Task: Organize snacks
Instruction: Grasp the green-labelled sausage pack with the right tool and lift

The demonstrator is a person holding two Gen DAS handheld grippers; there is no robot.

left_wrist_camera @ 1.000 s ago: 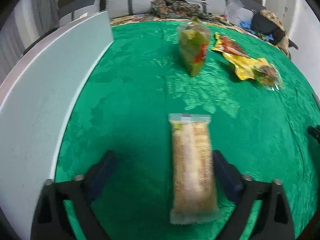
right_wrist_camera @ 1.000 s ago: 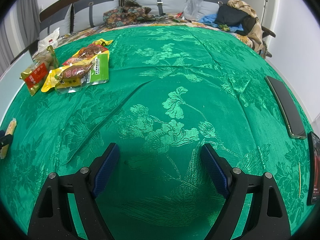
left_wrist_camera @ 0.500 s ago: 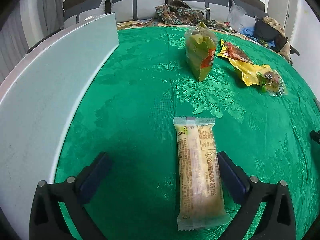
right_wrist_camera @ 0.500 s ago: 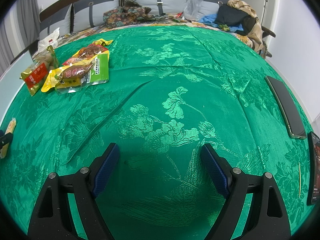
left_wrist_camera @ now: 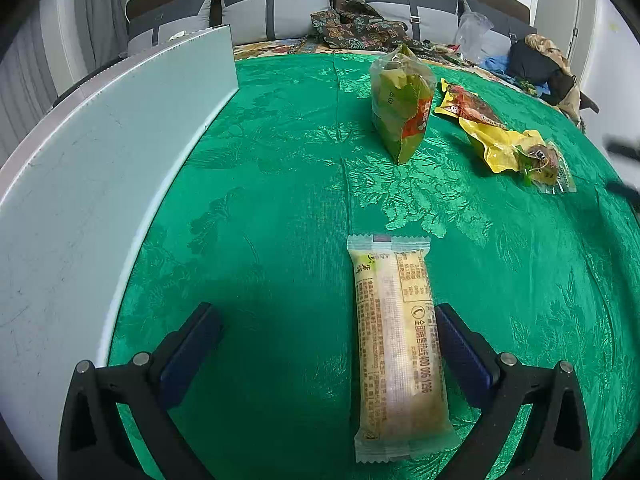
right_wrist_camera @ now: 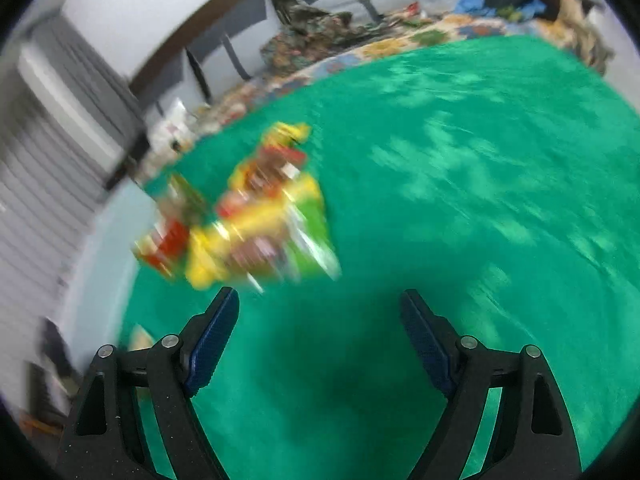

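Observation:
A long pale snack bar in a clear wrapper (left_wrist_camera: 396, 344) lies on the green tablecloth (left_wrist_camera: 272, 208), close to the inner side of the right finger of my open, empty left gripper (left_wrist_camera: 326, 332). Farther off stand a green snack bag (left_wrist_camera: 400, 108) and flat yellow and red snack packets (left_wrist_camera: 500, 136). My right gripper (right_wrist_camera: 320, 316) is open and empty above the cloth; the same bag and packets (right_wrist_camera: 248, 216) show blurred just beyond its left finger.
A pale grey-white board (left_wrist_camera: 100, 168) stands along the left edge of the table. Cushioned seats (left_wrist_camera: 276, 8) and heaped clothes and bags (left_wrist_camera: 536, 64) lie behind the table. Part of the right gripper (left_wrist_camera: 624, 168) shows blurred at the right edge.
My right gripper has swung fast to the left toward the snack packets, blurring its view. My left gripper has drawn back a little from the bar and stays open.

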